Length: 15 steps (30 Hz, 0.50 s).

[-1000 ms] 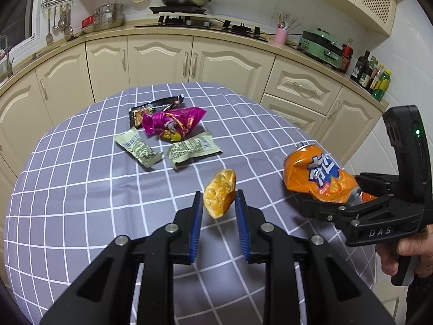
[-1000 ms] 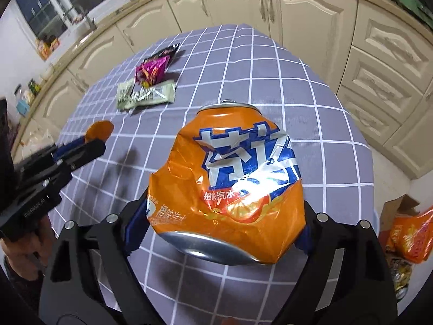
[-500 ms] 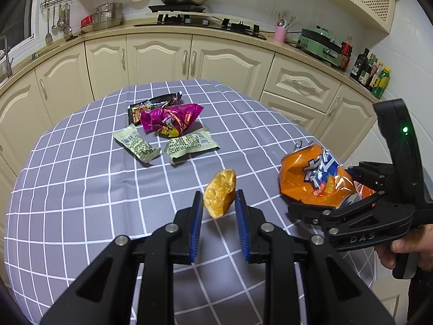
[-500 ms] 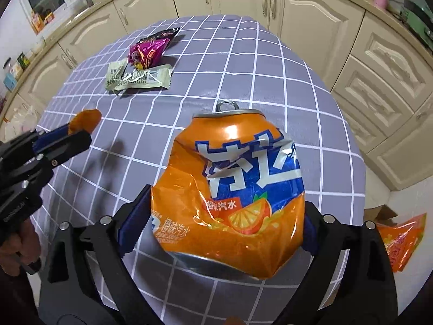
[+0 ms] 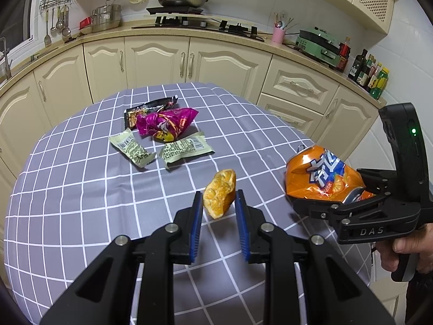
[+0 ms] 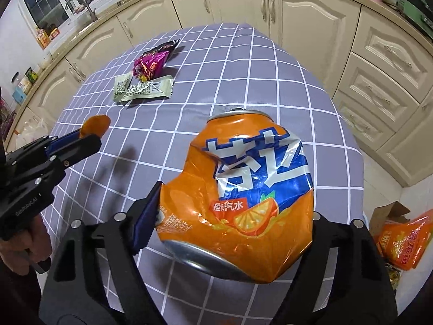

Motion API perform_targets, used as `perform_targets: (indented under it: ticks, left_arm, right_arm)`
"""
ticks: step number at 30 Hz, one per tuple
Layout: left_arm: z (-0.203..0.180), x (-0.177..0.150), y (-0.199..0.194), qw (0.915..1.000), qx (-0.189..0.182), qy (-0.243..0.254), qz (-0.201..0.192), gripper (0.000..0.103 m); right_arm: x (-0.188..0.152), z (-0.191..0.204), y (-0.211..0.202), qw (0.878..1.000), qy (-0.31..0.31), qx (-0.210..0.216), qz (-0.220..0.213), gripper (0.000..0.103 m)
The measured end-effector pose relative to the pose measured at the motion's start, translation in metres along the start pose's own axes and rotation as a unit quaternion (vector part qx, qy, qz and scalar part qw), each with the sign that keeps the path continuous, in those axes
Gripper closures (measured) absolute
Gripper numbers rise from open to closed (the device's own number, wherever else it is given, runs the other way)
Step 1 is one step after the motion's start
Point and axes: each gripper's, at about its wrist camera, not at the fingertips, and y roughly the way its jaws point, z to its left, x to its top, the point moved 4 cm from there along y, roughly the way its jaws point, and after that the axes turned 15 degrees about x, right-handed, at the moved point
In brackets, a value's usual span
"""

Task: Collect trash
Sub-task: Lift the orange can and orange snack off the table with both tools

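My right tongs (image 6: 232, 233) are closing on the crushed can (image 6: 243, 195), its long axis running away from me, top far. My left tongs (image 5: 219, 211) pinch a peel (image 5: 219, 192).

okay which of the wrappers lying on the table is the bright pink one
The crumpled magenta wrapper, in the middle of the pile. Behind it lies a black wrapper; in front of it lie two pale green wrappers.

can (image 6: 243, 189) – "橙汽水" | right gripper (image 5: 319, 203) – "DAS" | left gripper (image 6: 89, 138) – "GenRobot.AI"
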Motion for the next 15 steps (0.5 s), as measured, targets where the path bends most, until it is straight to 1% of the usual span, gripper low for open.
perform_targets:
  ticks: [11,15]
  left_arm:
    - [-0.007,0.004,-0.001,1.0000,-0.004,0.004,-0.003,0.080]
    - [-0.011,0.007,-0.002,1.0000,-0.006,0.005,-0.005,0.080]
  right_arm:
    - [-0.001,-0.007,-0.014,0.998,0.023,0.052,-0.033,0.030]
    - [-0.003,-0.011,-0.020,0.994,0.041,0.084,-0.048,0.033]
